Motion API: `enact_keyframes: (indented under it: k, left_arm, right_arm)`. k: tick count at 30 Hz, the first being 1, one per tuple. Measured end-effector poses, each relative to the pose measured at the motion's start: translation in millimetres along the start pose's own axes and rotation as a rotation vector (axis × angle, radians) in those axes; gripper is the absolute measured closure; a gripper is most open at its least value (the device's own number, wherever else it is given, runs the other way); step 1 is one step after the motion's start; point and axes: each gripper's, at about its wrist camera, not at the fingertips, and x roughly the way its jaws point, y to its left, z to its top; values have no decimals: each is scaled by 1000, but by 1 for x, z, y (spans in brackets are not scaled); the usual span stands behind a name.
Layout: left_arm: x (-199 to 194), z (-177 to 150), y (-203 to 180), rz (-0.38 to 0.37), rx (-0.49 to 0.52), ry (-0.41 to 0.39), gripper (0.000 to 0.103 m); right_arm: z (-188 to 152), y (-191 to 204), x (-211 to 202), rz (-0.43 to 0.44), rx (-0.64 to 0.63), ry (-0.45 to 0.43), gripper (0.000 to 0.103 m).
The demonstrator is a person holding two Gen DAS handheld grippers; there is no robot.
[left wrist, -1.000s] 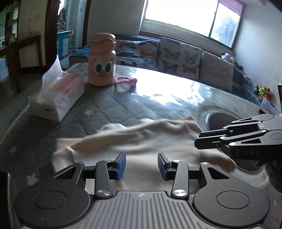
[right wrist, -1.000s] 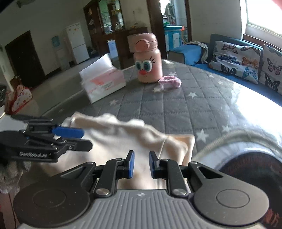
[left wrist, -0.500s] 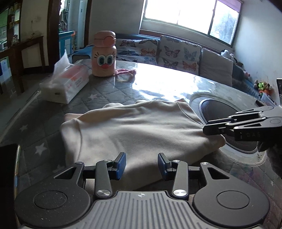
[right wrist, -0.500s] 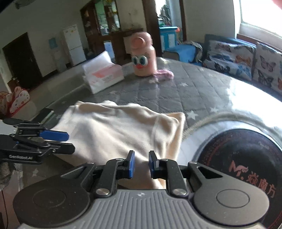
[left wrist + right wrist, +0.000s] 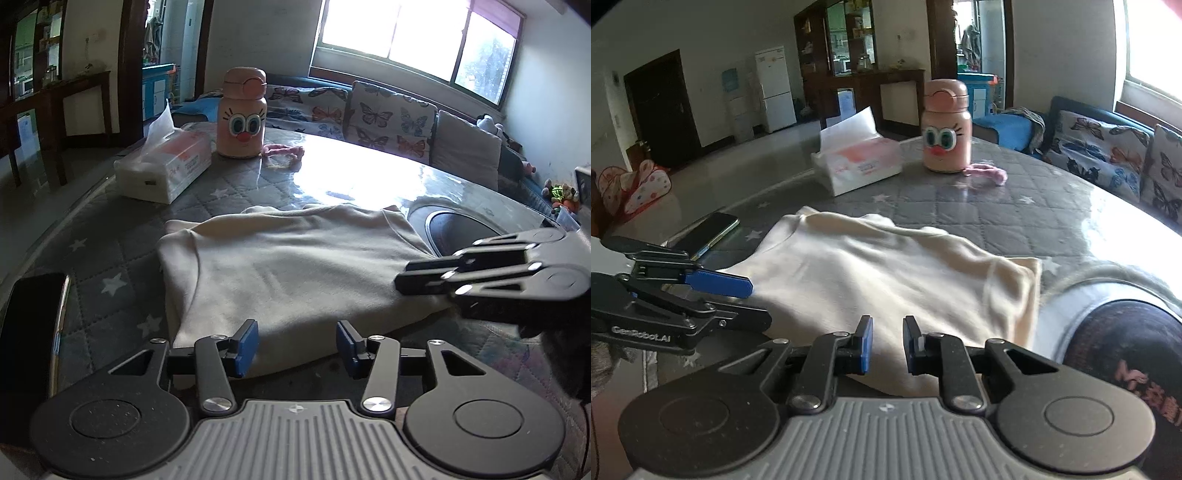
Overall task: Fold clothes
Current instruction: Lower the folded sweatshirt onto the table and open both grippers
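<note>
Nearest in the left wrist view, the left gripper (image 5: 297, 345) stands with its blue pads well apart and nothing between them; its tips sit just at the near hem of the cream garment (image 5: 295, 273). The right gripper (image 5: 887, 345), in its own view, has its pads parted only by a narrow gap, also empty, hovering at the near edge of the same cloth. Neither tool has hold of anything.

The cream garment lies flat on the quilted grey table cover (image 5: 236, 192), already folded into a rough rectangle with several layers visible along its far edge. Its right end lies just beside the round black hotplate (image 5: 461, 232) set into the table. A dark phone (image 5: 709, 232) rests near the garment's left corner.

Judgement: one fold appears complete and both tools are released, so the step in hand is the pause between folds. The next move calls for each gripper to close on an edge or corner of the stack, pinching all layers together, and carry it across for a further fold without dragging the cloth over the hotplate.

Farther back stand a tissue pack (image 5: 166, 170), a pink cartoon-faced bottle (image 5: 242, 114) and a pink hair tie (image 5: 282, 149), all well apart from the garment.
</note>
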Motion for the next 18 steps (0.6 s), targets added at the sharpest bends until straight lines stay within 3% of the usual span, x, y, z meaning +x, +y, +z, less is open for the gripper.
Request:
enact_keyframes:
  k: [5,8,13,18]
  left_arm:
    - [-2,-4,6,16,-14,2,40]
    - [-3,-4,8,16,-22,-2,40]
    - [-6,-3,10,26,-23,-13,31]
    - [-7,-2,13,44,-28,-16,27]
  right_arm:
    - [-9,15,11,-35,-62,15,85]
    - [-4,20,5,-15,-62,-1,85]
    - [-3,30,13,18,-74,9,85]
    - [-7,34,12,23,-88,16,74]
